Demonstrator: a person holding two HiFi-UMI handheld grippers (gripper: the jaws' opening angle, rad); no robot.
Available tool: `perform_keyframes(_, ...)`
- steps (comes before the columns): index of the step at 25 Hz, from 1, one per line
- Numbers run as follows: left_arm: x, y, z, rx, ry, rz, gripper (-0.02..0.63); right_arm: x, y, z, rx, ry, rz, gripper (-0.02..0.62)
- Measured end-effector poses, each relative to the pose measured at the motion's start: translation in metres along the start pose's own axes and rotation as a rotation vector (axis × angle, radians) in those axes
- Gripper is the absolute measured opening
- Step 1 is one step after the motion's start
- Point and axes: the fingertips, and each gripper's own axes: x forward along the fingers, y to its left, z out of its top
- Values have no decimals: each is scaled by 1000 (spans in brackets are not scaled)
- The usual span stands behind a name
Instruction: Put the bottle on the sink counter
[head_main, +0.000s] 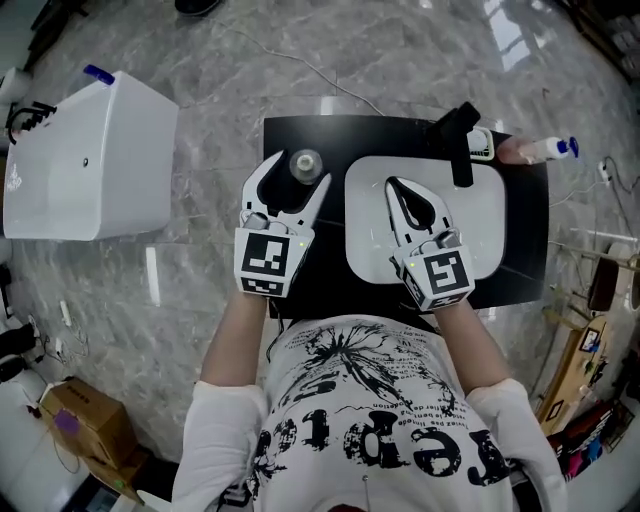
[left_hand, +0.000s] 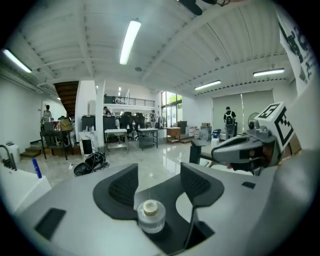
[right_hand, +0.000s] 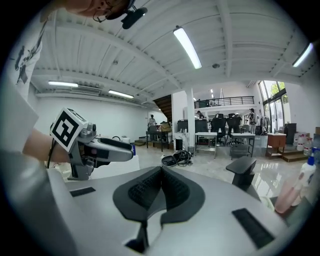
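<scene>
We find the left gripper with its jaws apart. The bottle stands upright between them, near the tips, on the black counter. In the left gripper view the pads stand clear of it and neither appears to press it. The right gripper has its jaws together, with nothing between them. It lies over the white sink, just right of the left gripper.

Lettering on the shirt is not legible.
</scene>
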Motion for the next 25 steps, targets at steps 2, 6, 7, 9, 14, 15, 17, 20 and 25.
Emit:
perform_keyframes(2,-19,-8,21,5,-50,27,218,-16,2,12,-14,-22,6,15)
perform_keyframes(6,-62,-30,49,3,-99,70,107,-57,11,35,-19,-60,21,15)
perform_keyframes(7,-70,-36,55,4,-111,77,74,-66,12,41,-19,-75,26,15)
perform_keyframes(9,-85,-46,65,0,-133,81,43,-82,14,52,-18,-100,30,15)
perform_keyframes(14,-124,-71,86,-20,-188,65,14,-120,23,68,-14,-136,46,15)
perform_keyframes(15,-130,-77,90,-15,-200,53,14,-126,25,71,-18,-146,53,14)
perform_keyframes(17,-142,-90,95,5,-219,20,14,-136,30,79,-34,-166,63,14)
perform_keyframes(20,-158,-109,99,36,-242,-17,14,-150,39,88,-80,-186,60,14)
perform_keyframes(25,-172,-120,101,38,-272,-34,14,-161,49,93,-92,-201,71,12)
